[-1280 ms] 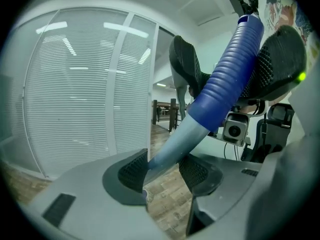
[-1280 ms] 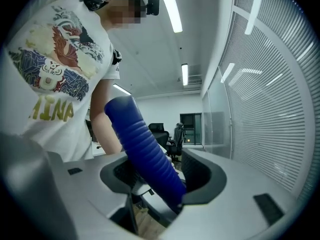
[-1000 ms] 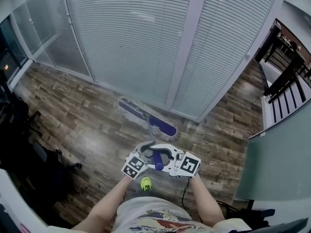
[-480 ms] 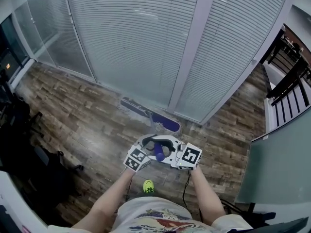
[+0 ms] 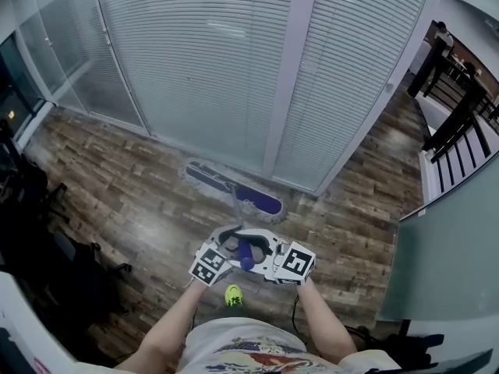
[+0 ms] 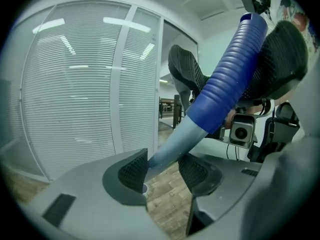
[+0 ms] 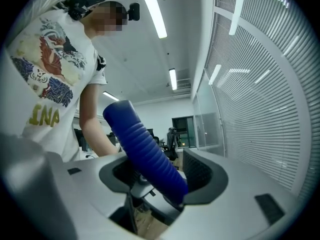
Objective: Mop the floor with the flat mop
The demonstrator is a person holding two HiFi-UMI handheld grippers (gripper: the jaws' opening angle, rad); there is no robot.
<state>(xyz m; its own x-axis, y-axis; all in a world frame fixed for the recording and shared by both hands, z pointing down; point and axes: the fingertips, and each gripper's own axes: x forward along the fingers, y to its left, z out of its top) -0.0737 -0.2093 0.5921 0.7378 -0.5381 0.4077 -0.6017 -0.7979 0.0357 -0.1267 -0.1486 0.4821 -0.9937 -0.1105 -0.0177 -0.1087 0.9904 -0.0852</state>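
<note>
Looking down from the head view, we see the flat mop (image 5: 234, 187) lying on the wooden floor (image 5: 117, 185), its long purple pad close along the foot of the glass wall with blinds (image 5: 203, 61). The pad's fringed edges blur into the floorboards, and the joint where the pole meets it is too small to make out.

We hold the handle (image 6: 227, 79) with both grippers, close in front of our body. The left gripper (image 6: 164, 169) is clamped on the pale pole just below the ribbed blue grip; its own view shows the pole wedged between the two dark pads, with only a sliver of floor beyond. The right gripper (image 7: 161, 173) is clamped higher up, on the blue grip itself, which crosses its jaws at a slant and hides part of the left pad.

From above, the marker cubes cover both hands, so we see only bare forearms. A green shoe (image 5: 233, 294) shows below the grippers. Dark furniture (image 5: 31, 240) at the left edge is too shadowed to identify. A printed shirt (image 7: 42, 69) fills the right gripper view's left side.
</note>
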